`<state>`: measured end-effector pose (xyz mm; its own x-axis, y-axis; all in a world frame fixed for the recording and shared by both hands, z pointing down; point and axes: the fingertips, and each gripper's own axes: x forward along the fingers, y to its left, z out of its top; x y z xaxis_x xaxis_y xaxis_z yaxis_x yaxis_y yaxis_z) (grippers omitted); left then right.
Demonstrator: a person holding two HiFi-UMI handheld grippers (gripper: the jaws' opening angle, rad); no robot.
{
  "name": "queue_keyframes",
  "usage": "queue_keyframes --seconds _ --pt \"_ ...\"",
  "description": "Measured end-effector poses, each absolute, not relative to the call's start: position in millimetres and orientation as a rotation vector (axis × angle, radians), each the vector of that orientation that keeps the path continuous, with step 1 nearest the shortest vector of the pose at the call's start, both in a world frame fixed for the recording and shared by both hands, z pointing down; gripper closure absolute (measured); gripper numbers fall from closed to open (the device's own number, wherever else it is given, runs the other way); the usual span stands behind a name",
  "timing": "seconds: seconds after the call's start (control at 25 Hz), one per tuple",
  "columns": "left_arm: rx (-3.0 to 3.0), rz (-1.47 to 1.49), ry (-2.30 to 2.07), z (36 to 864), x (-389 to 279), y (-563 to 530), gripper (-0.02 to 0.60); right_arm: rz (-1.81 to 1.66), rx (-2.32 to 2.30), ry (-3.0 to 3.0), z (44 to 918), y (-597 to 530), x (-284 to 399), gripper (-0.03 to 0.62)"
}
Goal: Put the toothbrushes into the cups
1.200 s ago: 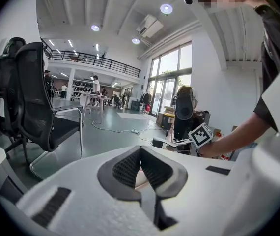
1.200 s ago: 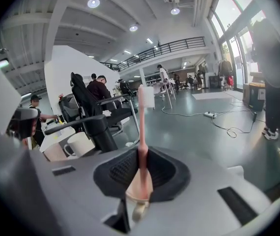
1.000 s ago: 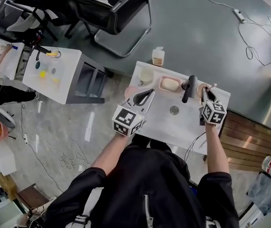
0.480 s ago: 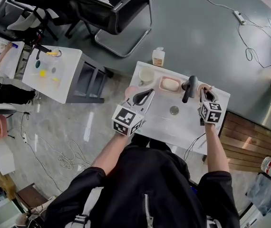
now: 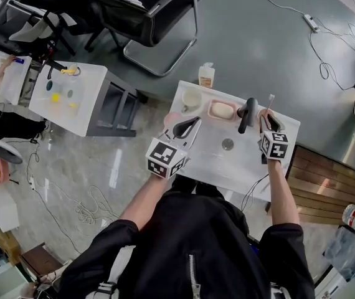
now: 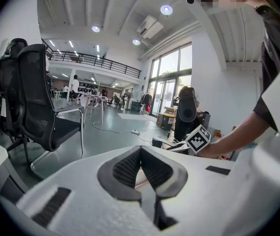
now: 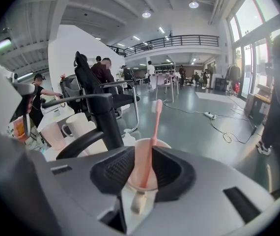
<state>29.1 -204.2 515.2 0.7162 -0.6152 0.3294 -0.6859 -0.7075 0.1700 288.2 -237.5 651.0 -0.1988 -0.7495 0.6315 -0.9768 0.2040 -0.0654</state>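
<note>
Now the right claw (image 7: 142,161) is opening its jaws. Its pads are standing clear on both sides of a pink toothbrush (image 7: 152,132), which is leaning almost upright, head up, inside a pink cup (image 7: 165,144) at the right end of the desk (image 5: 215,161). The toothbrush is looking light, thin and stiff, with a smooth handle. I judge it is best pinched at the middle of the handle, because a hold near one end is letting it swing or slip. The cup is looking light too, so a push from a jaw may tip it. Farther left, the left claw (image 6: 140,151) is keeping its jaw tips together near a second pink cup (image 5: 172,119). Something pale is showing behind the tips, but I cannot tell what it is. A white cup (image 5: 191,98) is standing beyond.
</note>
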Motion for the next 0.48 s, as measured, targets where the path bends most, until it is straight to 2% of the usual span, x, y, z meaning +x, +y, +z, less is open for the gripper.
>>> queue_keyframes --seconds 0.12,0.36,0.48 --pt "2.645 0.353 -1.022 512 27 -202 0.580 0.671 1.627 -2.044 640 -236 286 0.482" --pt "2.665 0.332 -0.999 508 34 -196 0.580 0.628 1.693 -2.170 601 -231 273 0.589" --pt "2.682 0.321 -0.980 504 38 -193 0.580 0.595 1.717 -2.231 573 -225 263 0.589"
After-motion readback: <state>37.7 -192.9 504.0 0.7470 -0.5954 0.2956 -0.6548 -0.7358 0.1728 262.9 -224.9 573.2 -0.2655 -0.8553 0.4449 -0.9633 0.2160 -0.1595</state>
